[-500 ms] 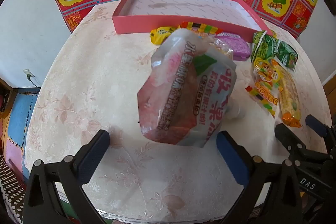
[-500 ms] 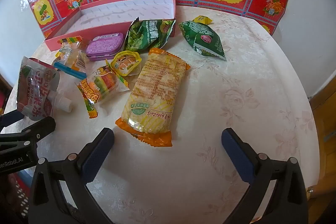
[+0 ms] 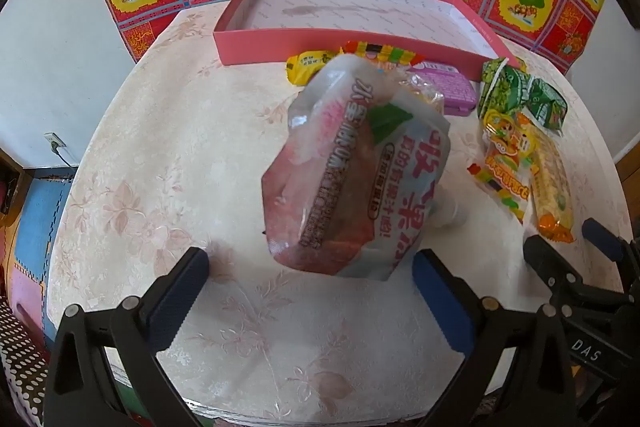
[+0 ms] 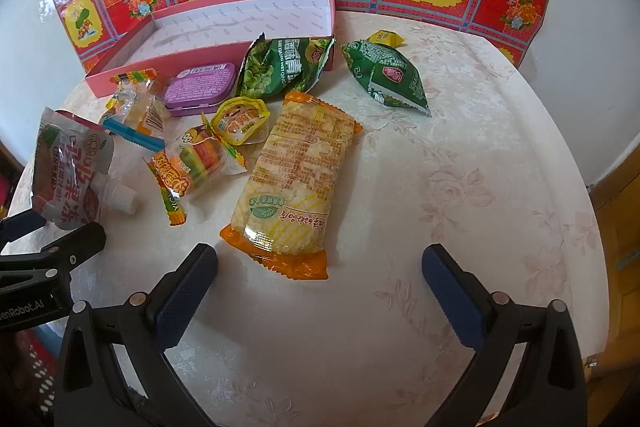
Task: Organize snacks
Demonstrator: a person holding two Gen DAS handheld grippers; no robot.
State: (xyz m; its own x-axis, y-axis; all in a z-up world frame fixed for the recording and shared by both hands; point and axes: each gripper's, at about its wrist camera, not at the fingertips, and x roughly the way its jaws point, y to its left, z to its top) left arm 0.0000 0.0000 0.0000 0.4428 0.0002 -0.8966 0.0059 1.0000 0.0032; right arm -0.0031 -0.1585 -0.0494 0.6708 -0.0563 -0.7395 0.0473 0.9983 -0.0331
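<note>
My left gripper (image 3: 310, 291) has its jaws wide apart, holding nothing; the jelly pouch (image 3: 356, 171) lies on the table (image 3: 168, 147) at mid-frame, just beyond my pads. My right gripper (image 4: 320, 287) is likewise spread and empty, with the orange cracker pack (image 4: 298, 183) just ahead of it, centre frame. The pink box (image 4: 240, 23) sits upper left, other snacks clustered before it.
</note>
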